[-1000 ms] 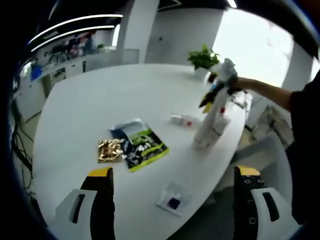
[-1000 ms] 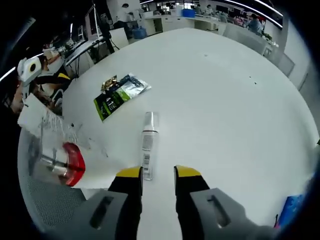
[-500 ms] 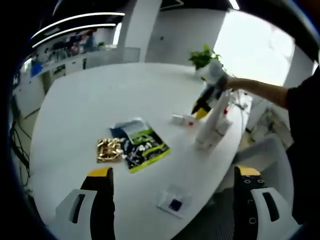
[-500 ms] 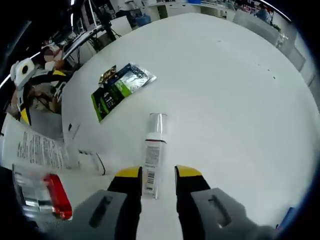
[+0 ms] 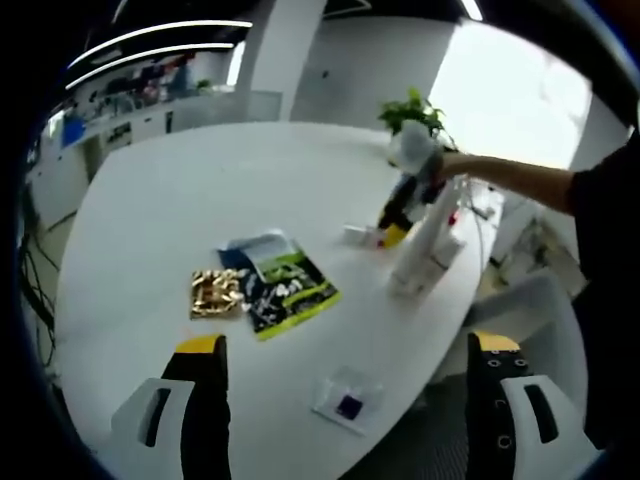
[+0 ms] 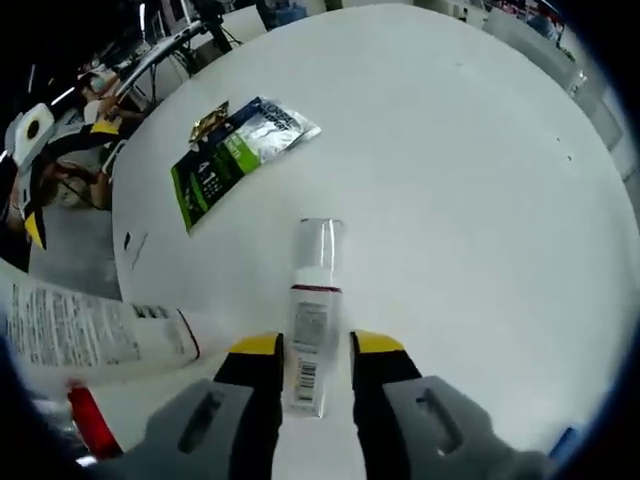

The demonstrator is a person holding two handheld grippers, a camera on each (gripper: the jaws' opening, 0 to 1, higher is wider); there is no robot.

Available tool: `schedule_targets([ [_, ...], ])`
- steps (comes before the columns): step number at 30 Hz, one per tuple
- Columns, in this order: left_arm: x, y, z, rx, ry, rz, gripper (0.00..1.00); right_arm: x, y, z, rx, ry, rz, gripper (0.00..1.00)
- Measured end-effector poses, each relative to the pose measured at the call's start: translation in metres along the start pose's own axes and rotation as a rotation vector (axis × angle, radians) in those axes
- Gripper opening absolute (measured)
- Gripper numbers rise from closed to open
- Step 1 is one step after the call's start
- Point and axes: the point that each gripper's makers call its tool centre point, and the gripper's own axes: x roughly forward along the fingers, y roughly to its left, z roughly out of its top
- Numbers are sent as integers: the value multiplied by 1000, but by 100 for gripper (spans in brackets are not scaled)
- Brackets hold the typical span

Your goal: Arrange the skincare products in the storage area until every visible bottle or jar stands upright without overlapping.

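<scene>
**Right jaws around lying bottle, left gripper spread wide**

Right gripper (image 6: pixel 310 350): yellow-tipped jaws sit on either side of the small white bottle (image 6: pixel 311 310), which lies flat on the smooth white round table (image 6: pixel 450 200), clear cap pointing away. Contact with the label unclear, so can't tell if it's clamped. Tall white tube (image 6: pixel 90 330) with printed text just left. Glossy green-black sachet (image 6: pixel 235 155) further out, crinkly gold packet (image 5: pixel 216 292) beside it. Left gripper (image 5: pixel 345 345): jaws far apart, holding nothing, above the table edge. Small clear square packet (image 5: pixel 347 400) near the edge. Leafy potted plant (image 5: pixel 410 115) at the far side.
</scene>
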Motion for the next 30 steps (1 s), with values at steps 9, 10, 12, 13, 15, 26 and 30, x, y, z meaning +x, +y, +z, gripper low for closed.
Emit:
schedule_targets([
  [9,-2,2,0,-6,0,6,96,2,-5,4,-59,29,-39,22],
  [10,-2,2,0,-7,-1,7,96,3,-5,4,-70,34,-51,22],
  [12,-2,-3,1,-6,-1,9,96,3,-5,4,-98,43,-62,21],
  [13,-1,-5,1,-6,-1,9,96,3,-5,4,-103,44,-64,21],
  [15,-1,-5,1,-3,2,9,96,3,-7,4,-113,47,-69,21],
  [26,1,-23,5,0,-6,12,95,5,-10,3,-271,93,-83,21],
  [30,-2,-23,5,-1,-15,15,95,5,-12,3,-285,107,-66,21],
])
